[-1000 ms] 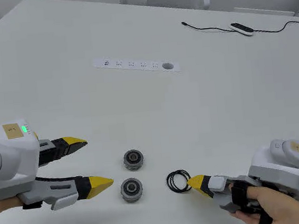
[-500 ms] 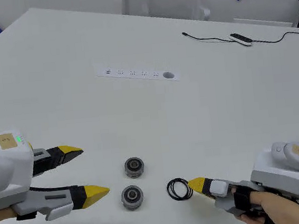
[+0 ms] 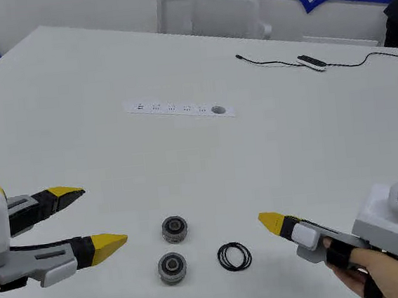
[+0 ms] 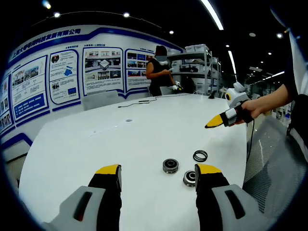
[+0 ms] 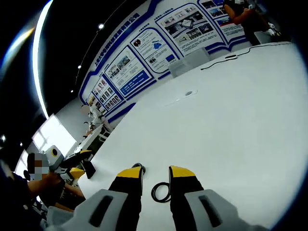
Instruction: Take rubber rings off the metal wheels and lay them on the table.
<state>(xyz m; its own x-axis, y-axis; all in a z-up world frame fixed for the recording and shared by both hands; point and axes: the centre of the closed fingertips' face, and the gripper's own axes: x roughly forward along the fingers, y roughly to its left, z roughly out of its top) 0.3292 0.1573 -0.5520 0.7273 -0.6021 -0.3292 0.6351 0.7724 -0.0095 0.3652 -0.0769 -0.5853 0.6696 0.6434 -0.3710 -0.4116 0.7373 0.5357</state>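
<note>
The left gripper (image 3: 104, 214) is held wide open, empty; the right gripper (image 3: 264, 219), narrowly parted, is empty too. Just beyond, two small grey metal wheels (image 3: 174, 229) are set on the white table (image 3: 74, 97), thin black rubber rings (image 3: 234, 256) laid beside them. Whether a ring is still fitted cannot be told; if so, a wheel must be gripped next.

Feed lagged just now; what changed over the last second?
The right gripper drew back from the rubber rings, holding nothing, jaws slightly apart. The left gripper eased away from the metal wheels, open. Rings and wheels lie where they were.
</note>
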